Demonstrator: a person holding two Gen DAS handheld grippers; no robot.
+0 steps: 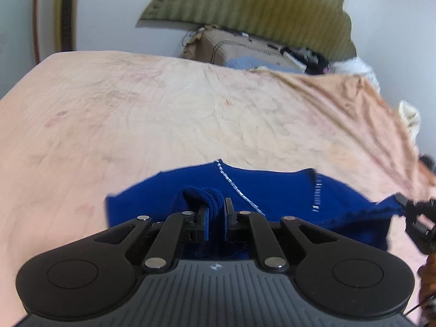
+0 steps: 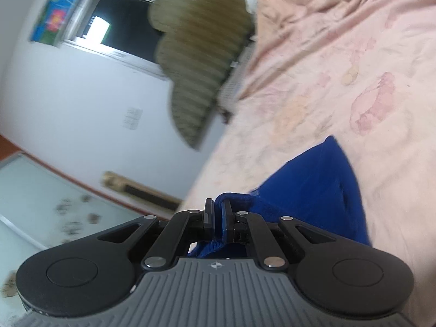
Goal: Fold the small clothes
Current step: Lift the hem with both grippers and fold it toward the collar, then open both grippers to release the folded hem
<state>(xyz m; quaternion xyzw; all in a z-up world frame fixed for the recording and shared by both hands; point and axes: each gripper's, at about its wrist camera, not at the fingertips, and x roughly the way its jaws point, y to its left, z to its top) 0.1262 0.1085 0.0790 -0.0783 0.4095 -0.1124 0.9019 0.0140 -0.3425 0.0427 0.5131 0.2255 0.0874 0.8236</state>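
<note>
A small royal-blue knitted garment [image 1: 275, 193] with lines of silver sequins hangs stretched over the pink bed sheet [image 1: 163, 114]. My left gripper [image 1: 216, 205] is shut on a bunched ribbed edge of it, blue knit filling the gap between the pads. At the right edge of the left wrist view my right gripper [image 1: 406, 207] holds the garment's other corner, pulling it taut. In the right wrist view my right gripper [image 2: 216, 207] is shut on the blue garment [image 2: 313, 188], which trails away to the right over the sheet [image 2: 340, 81].
A striped olive cushion [image 1: 253, 8] and a tan bag [image 1: 237, 49] lie beyond the bed's far edge against the pale wall. In the right wrist view a window [image 2: 117, 24], a bright poster [image 2: 60, 11] and a tiled floor [image 2: 35, 196] show to the left of the bed.
</note>
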